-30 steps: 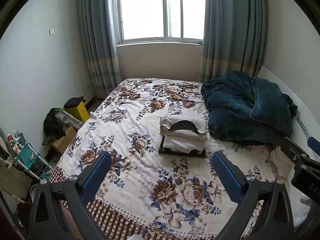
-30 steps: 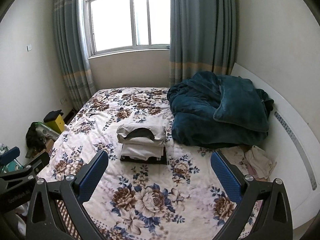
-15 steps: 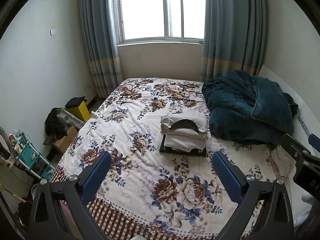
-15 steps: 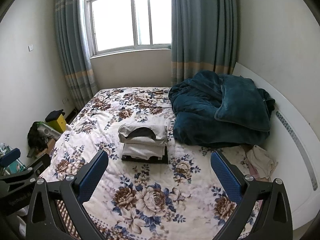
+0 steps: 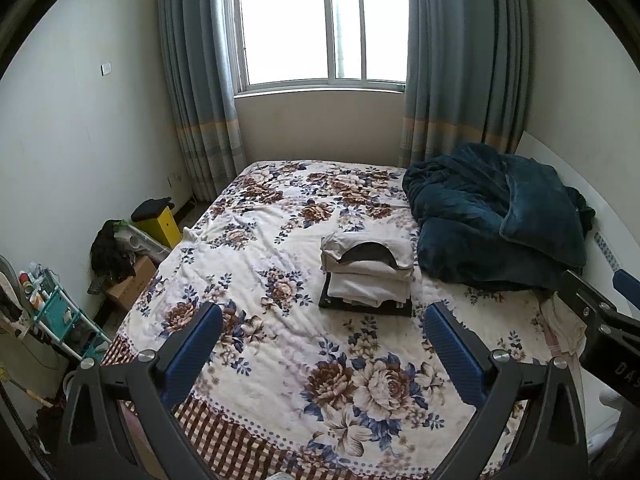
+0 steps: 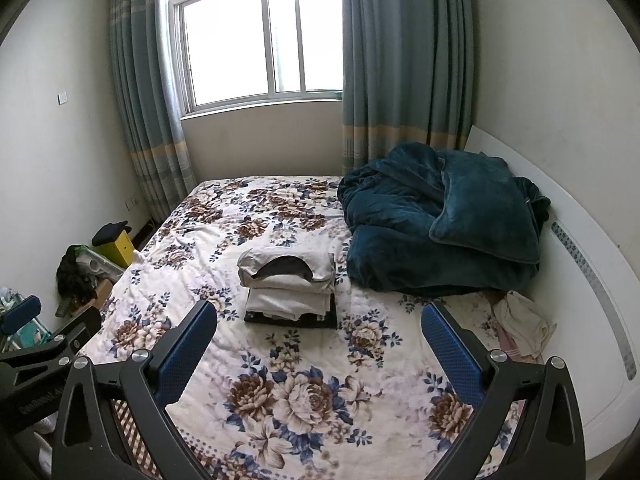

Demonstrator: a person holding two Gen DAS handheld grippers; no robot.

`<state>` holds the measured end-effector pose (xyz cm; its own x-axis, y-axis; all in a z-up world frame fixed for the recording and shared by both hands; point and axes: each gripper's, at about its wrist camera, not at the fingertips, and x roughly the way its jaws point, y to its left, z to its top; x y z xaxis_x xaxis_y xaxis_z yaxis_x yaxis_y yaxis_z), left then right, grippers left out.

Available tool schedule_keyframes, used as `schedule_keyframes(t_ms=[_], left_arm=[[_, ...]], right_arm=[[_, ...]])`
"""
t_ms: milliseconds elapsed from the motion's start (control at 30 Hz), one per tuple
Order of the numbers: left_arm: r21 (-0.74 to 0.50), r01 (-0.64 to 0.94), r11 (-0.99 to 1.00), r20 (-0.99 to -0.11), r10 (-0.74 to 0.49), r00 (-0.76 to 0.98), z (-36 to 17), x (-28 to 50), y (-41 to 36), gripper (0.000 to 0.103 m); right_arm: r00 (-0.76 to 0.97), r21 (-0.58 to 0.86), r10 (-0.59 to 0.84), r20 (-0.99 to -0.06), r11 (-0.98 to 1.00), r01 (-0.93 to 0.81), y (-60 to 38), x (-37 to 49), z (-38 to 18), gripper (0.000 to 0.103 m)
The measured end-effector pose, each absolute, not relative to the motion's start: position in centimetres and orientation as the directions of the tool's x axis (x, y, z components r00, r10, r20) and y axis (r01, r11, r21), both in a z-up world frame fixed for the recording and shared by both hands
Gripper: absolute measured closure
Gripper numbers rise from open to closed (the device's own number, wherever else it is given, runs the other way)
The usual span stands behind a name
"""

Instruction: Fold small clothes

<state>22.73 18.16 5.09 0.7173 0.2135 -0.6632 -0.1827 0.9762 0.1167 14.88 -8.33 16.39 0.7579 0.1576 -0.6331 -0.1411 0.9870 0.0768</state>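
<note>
Both claws slightly farther back

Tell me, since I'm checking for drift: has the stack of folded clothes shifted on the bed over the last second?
No. The stack of folded clothes sits on the same flower patterns of the bedspread, beside the teal blanket, as before; only the camera view shifted slightly.

A floral bedspread [image 5: 280, 360] covers the bed, with a checked brown border at its 6 o'clock edge. A rumpled teal blanket [image 5: 492, 216] is heaped at 2 o'clock against the white headboard [image 6: 580, 264]. At 12 o'clock a bright window [image 5: 320, 24] sits between blue-grey curtains [image 5: 196, 80]. On the floor at 9 o'clock stand a yellow box [image 5: 160, 226], a cardboard box [image 5: 132, 284] and a turquoise rack [image 5: 56, 316].
</note>
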Motion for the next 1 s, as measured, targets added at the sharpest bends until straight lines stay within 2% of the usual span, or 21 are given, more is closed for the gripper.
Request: schedule_keyframes(t_ms=[1000], left_arm=[[0.120, -0.192, 0.974, -0.658, 0.223, 0.720, 5.5, 23.0, 18.1, 0.000]], right_arm=[[0.761, 0.079, 0.152, -0.631, 0.988, -0.131, -7.2, 14.4, 16.2, 0.000]])
